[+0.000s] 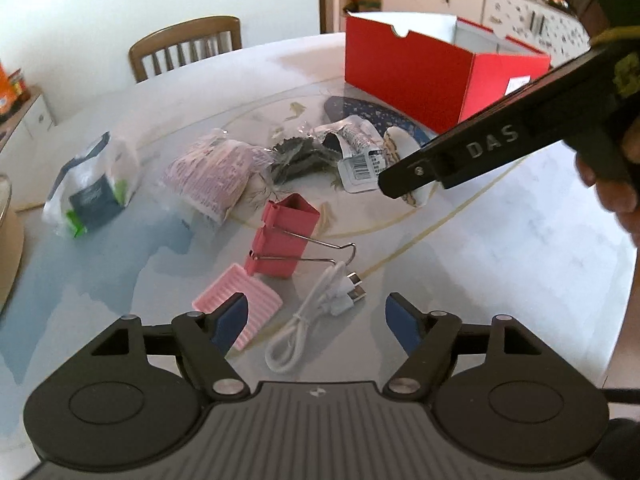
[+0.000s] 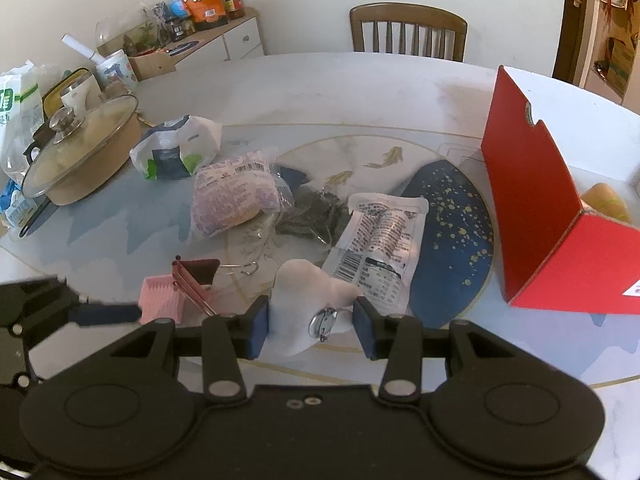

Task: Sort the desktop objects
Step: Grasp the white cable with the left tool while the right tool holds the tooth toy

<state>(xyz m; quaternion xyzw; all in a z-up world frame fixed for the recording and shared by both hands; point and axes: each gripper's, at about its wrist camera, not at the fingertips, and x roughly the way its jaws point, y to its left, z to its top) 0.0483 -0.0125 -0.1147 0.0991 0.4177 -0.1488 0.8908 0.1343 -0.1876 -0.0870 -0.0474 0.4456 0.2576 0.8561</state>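
My right gripper point(image 2: 312, 328) is shut on a white soft keychain toy point(image 2: 304, 292) with a metal clasp, held above the table. In the left wrist view that gripper point(image 1: 400, 180) reaches in from the right with the toy point(image 1: 396, 140) in its tip. My left gripper point(image 1: 317, 320) stands open low over a coiled white USB cable point(image 1: 320, 308), its pads not touching it. Stacked pink binder clips point(image 1: 280, 236) and a pink ridged piece point(image 1: 244, 300) lie just beyond. An open red box point(image 1: 432, 72) stands at the back right.
Several snack packets lie mid-table: a purple pack point(image 2: 228, 196), a barcode pouch point(image 2: 380, 236), a dark leaf bag point(image 2: 316, 212), a green-white bag point(image 2: 176, 148). A blue speckled plate point(image 2: 452, 232) lies beside the red box point(image 2: 540, 208). A lidded pot point(image 2: 80, 152) sits left, a chair point(image 2: 408, 32) behind.
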